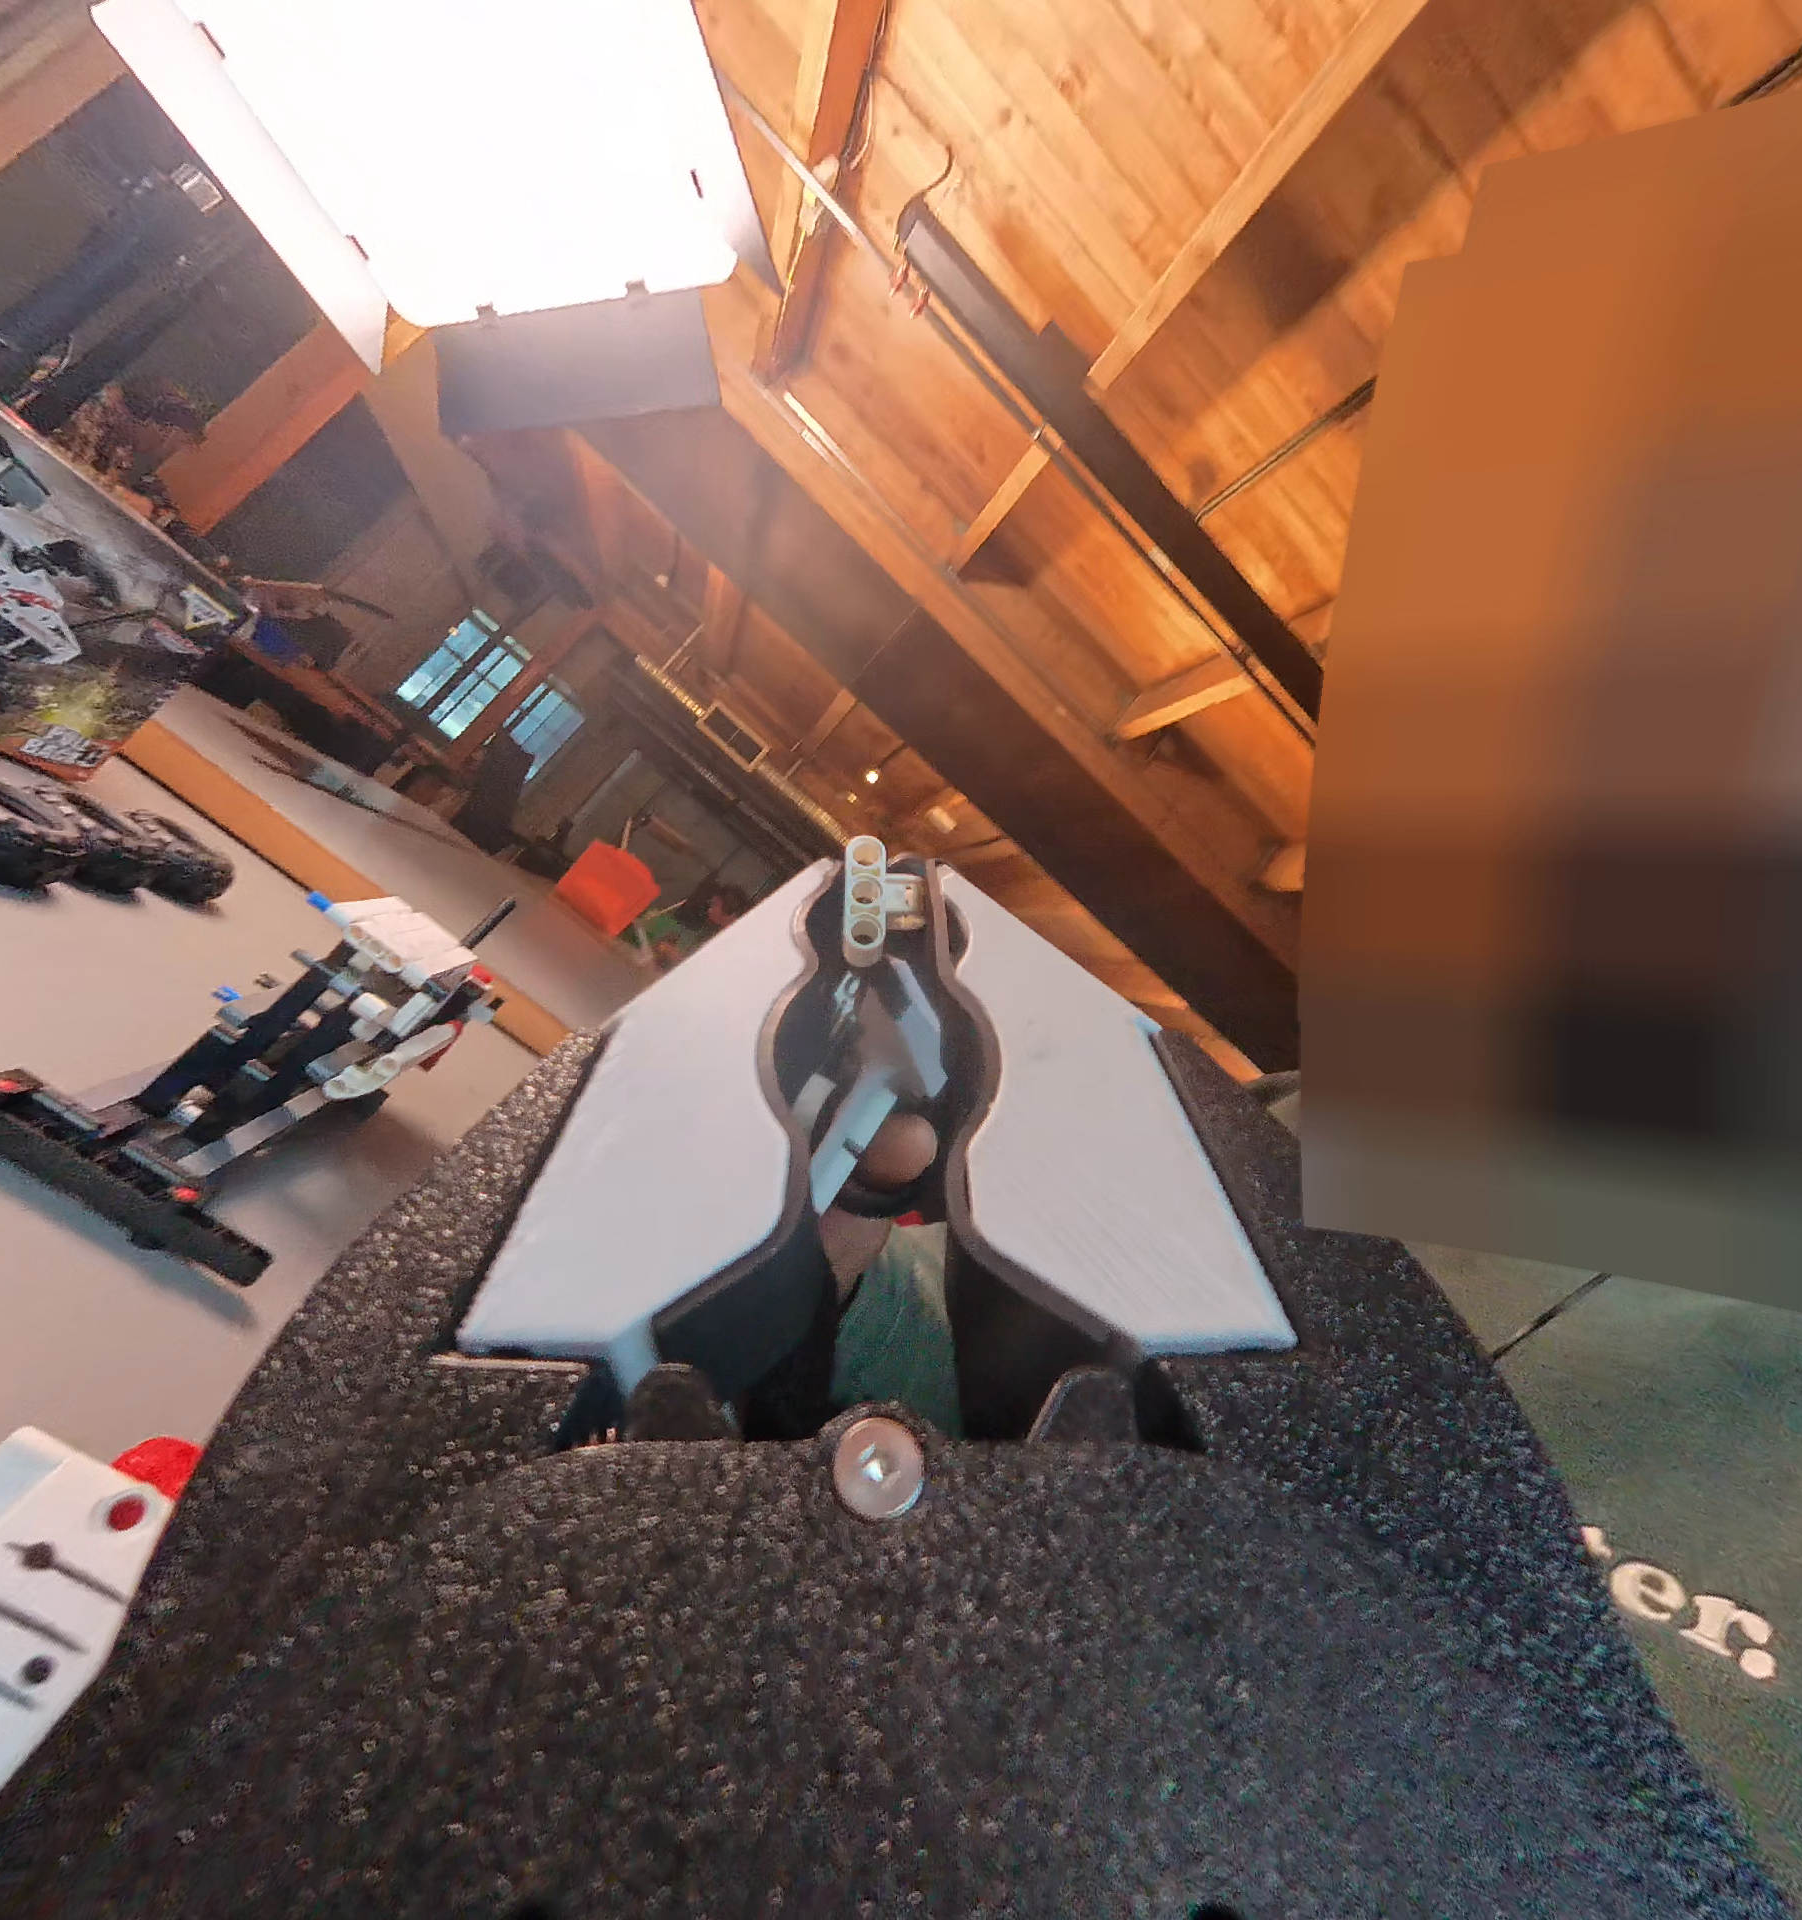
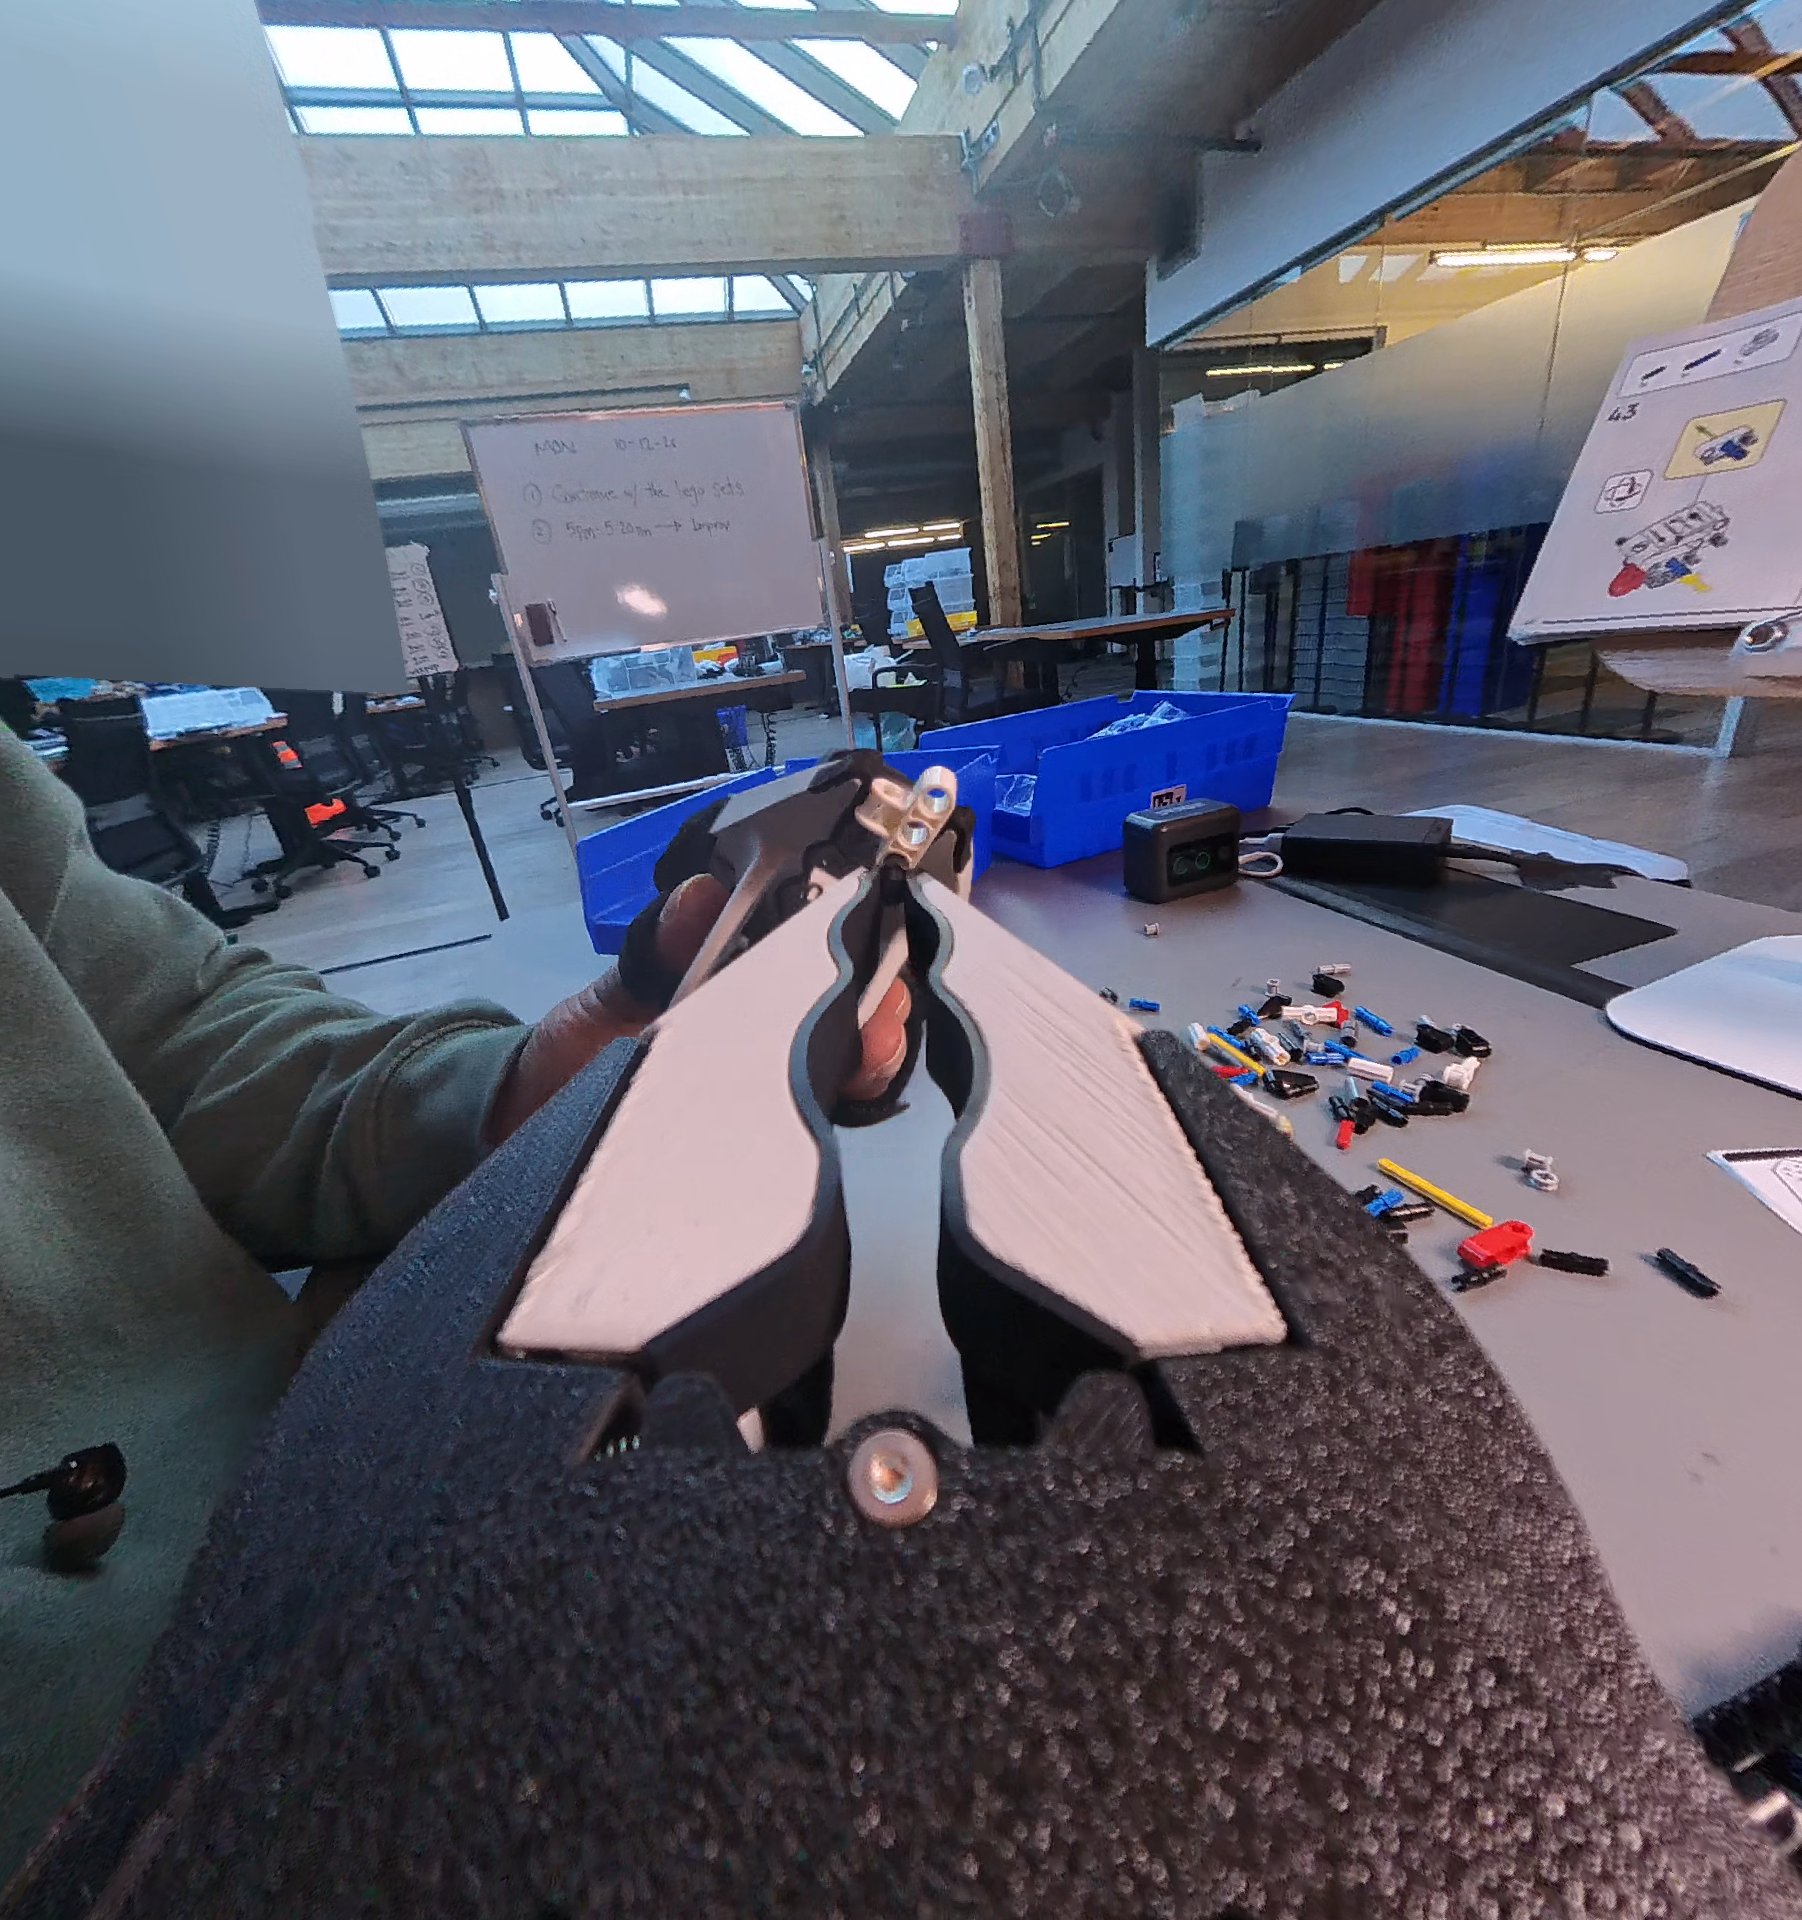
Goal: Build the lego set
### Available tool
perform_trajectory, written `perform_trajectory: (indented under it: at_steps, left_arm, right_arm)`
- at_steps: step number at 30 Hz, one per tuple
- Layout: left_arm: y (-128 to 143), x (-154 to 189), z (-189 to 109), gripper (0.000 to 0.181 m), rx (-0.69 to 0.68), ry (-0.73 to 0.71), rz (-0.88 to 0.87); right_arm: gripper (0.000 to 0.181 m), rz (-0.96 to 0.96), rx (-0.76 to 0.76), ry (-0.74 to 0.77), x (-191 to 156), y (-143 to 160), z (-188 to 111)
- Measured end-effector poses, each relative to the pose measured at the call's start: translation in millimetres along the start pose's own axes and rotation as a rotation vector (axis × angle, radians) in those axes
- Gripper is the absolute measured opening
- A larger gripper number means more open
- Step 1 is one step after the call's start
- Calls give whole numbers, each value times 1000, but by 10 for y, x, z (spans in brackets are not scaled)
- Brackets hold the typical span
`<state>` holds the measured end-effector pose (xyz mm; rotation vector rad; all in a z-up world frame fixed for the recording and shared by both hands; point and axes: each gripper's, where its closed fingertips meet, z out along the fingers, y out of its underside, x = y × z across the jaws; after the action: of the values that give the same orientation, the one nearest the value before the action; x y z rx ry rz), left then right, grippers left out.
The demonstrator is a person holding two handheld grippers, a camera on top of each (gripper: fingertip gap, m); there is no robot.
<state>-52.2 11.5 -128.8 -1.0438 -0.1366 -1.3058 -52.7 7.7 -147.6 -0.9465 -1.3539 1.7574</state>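
My left gripper [image 1: 881, 881] is shut on a small white three-hole lego beam [image 1: 864, 896], held up in the air. My right gripper [image 2: 889, 881] is shut on a small light-grey connector [image 2: 923, 816] that touches the white beam [image 2: 889, 802]. The two grippers meet tip to tip. The left gripper's body [image 2: 772, 857] shows just beyond my right fingers, held by a hand [image 2: 606, 1023]. Part of the right gripper [image 1: 892, 1039] shows through the gap between my left fingers. A partly built black and white lego model [image 1: 305, 1049] stands on the grey table [image 1: 97, 1340] to the left.
Loose small lego parts [image 2: 1344, 1060] lie on the table at right. Two blue bins [image 2: 1105, 769], a small black camera [image 2: 1183, 847] and an instruction booklet on a white stand [image 2: 1707, 468] are behind them. Black tyres [image 1: 76, 842] and the set's box [image 1: 24, 582] are far left. Only a small space, under 4 cm, lies between the two pairs of fingers.
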Motion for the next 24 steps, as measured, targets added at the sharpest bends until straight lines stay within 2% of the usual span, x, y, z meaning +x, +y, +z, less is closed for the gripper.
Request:
perform_trajectory:
  at_steps: [3,6,9,11,13,15,18,21,24]
  left_arm:
    - [72,-83,-13,15,-180,-113,144]
    - [251,-336,-213,15,-528,-327,398]
    - [712,-674,-671,15,-999,-488,546]
    - [1035,-805,-859,15,-1184,-501,569]
    - [1265,-866,-913,15,-1275,-485,570]
    - [1380,-913,-962,16,-1349,-483,596]
    - [1423,-896,-947,15,-1358,-466,600]
    - [1435,-834,-981,31,-1366,-451,579]
    - [1371,-800,-1082,33,-1368,-461,582]
  right_arm:
    - [4,-42,-74,-19,31,95,-28]
    - [4,-88,-258,-72,103,334,-136]
    - [4,-135,-436,-119,150,610,-294]
    - [4,-141,-533,-166,96,764,-356]
    - [4,-178,-615,-201,29,880,-399]
    - [4,-203,-698,-238,-32,989,-456]
    - [4,-217,-811,-272,-61,1143,-523]
    - [4,-222,-896,-310,-114,1243,-514]
    - [4,-270,-1008,-359,-178,1345,-497]
